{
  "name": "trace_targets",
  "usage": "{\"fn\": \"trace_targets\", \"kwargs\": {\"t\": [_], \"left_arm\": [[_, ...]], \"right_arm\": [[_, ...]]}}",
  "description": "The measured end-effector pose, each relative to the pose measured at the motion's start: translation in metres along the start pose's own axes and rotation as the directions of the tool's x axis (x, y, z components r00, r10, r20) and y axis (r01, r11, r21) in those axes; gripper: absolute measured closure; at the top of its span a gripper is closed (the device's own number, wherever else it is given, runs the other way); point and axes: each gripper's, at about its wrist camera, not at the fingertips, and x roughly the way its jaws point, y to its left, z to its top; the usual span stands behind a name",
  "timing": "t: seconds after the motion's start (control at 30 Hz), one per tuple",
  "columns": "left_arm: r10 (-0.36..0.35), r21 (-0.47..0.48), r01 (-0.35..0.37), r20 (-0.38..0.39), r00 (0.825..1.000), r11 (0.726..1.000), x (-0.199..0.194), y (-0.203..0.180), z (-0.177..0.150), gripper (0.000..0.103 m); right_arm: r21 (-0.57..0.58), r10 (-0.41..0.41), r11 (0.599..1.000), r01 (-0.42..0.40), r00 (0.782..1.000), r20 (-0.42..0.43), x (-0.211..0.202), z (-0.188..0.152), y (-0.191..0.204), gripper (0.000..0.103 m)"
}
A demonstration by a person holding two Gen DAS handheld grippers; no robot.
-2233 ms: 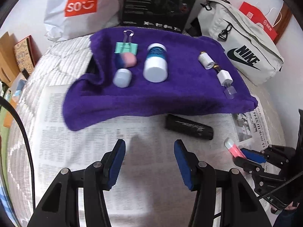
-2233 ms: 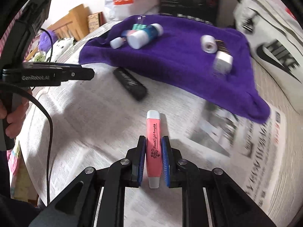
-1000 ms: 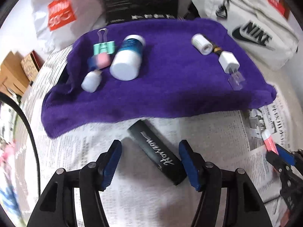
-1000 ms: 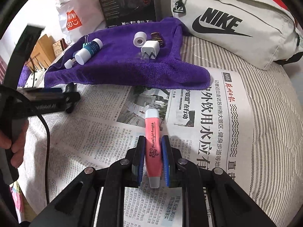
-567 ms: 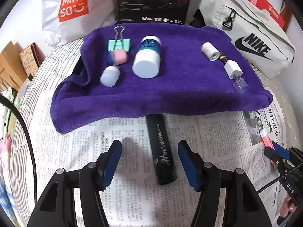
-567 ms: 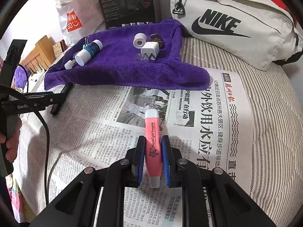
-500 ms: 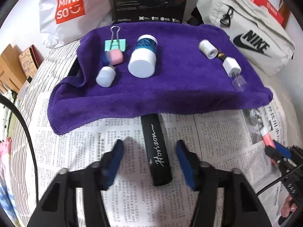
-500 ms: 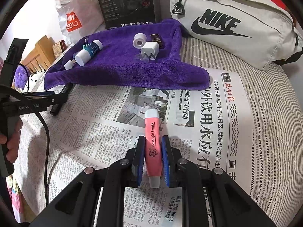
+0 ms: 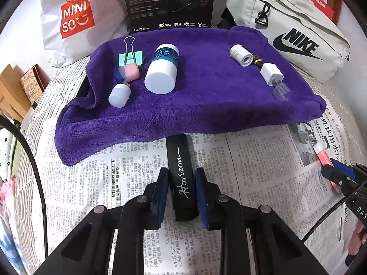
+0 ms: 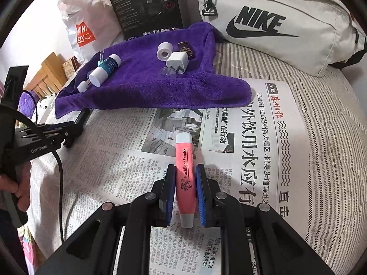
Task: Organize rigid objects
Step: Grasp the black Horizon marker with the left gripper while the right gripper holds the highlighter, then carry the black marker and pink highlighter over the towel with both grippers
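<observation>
Where jaws clamp: black "Horizon" case (image 9: 182,178), pink "Flashlight Earpick" (image 10: 185,176).

White Nike bag (image 9: 296,34), Miniso bag (image 9: 75,18), black box (image 9: 169,2) behind, newspaper (image 9: 252,171) spread below

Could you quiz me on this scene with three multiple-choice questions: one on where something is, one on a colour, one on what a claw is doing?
1. Where does the green binder clip lie?
A. on the purple towel
B. on the newspaper
C. inside the Nike bag

2. What colour is the body of the "Flashlight" stick?
A. black
B. pink
C. green

3. What is the left gripper doing?
A. standing wide open over bare paper
B. clamping the black Horizon case
C. holding the white bottle

Answers:
1 A, the clip sits on the towel's far left.
2 B, pink between pale ends.
3 B, both blue pads press the case's sides.
</observation>
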Motion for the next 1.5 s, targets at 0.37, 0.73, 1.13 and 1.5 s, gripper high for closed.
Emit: {"fn": "trace_targets", "kwargs": {"t": [0.37, 0.73, 1.13, 1.5], "left_arm": [[-0.089, -0.035, 0.089, 0.015, 0.996, 0.995, 0.002, 0.014, 0.001, 0.081], [-0.146, -0.088, 0.149, 0.045, 0.988, 0.985, -0.025, 0.048, -0.002, 0.081], [-0.140, -0.083, 0.146, 0.081, 0.987, 0.986, -0.045, 0.051, 0.018, 0.081], [-0.169, -0.071, 0.176, 0.096, 0.981, 0.982, -0.044, 0.049, 0.044, 0.081]], "right_arm": [[-0.085, -0.077, 0.994, 0.075, 0.997, -0.022, 0.004, 0.004, 0.015, 0.086], [-0.098, 0.001, 0.995, -0.003, 1.000, -0.024, -0.009, 0.010, 0.034, 0.086], [-0.082, 0.042, 0.996, -0.041, 0.999, 0.002, -0.019, 0.027, 0.043, 0.086], [-0.089, 0.045, 0.995, -0.041, 0.998, 0.041, -0.027, 0.061, 0.044, 0.086]]}}
